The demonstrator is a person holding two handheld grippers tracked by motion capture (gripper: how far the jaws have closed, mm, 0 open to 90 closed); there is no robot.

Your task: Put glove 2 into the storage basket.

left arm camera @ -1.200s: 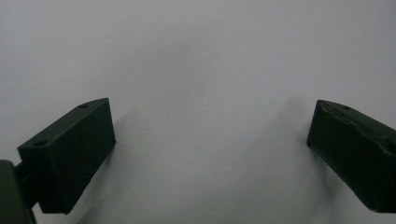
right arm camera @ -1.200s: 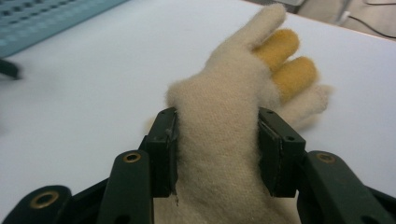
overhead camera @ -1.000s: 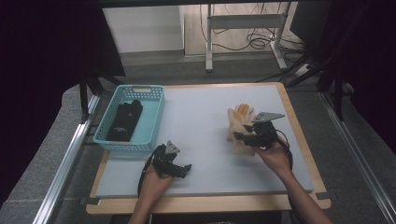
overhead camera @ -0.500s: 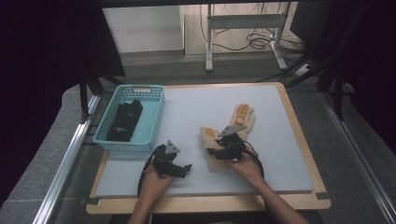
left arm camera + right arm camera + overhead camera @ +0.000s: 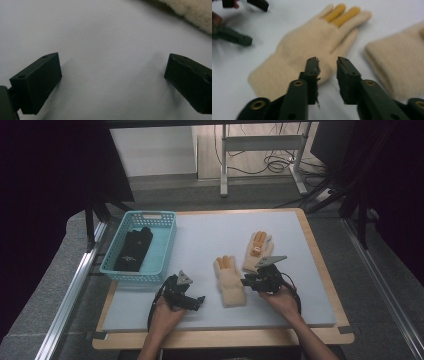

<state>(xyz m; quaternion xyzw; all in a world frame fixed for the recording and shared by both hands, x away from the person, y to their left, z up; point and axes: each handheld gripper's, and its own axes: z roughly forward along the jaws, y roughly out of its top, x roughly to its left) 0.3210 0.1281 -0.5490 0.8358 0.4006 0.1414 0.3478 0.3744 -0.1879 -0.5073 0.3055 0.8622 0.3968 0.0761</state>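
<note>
on the white table (image 5: 310, 300), the blue basket (image 5: 165, 251) at far left already has a black glove (image 5: 132, 249) inside. two cream gloves are still outside: one glove (image 5: 229, 281) lies flat at the middle, the other glove (image 5: 257, 251) just right and farther. my right claw (image 5: 252, 282) has just been closing but pinches nothing, beside the middle glove. my left claw (image 5: 197, 302) rests released.

No readable text, brand or number appears anywhere. A small pale mark on the black gloves (image 5: 132, 251) is too small to read.
</note>
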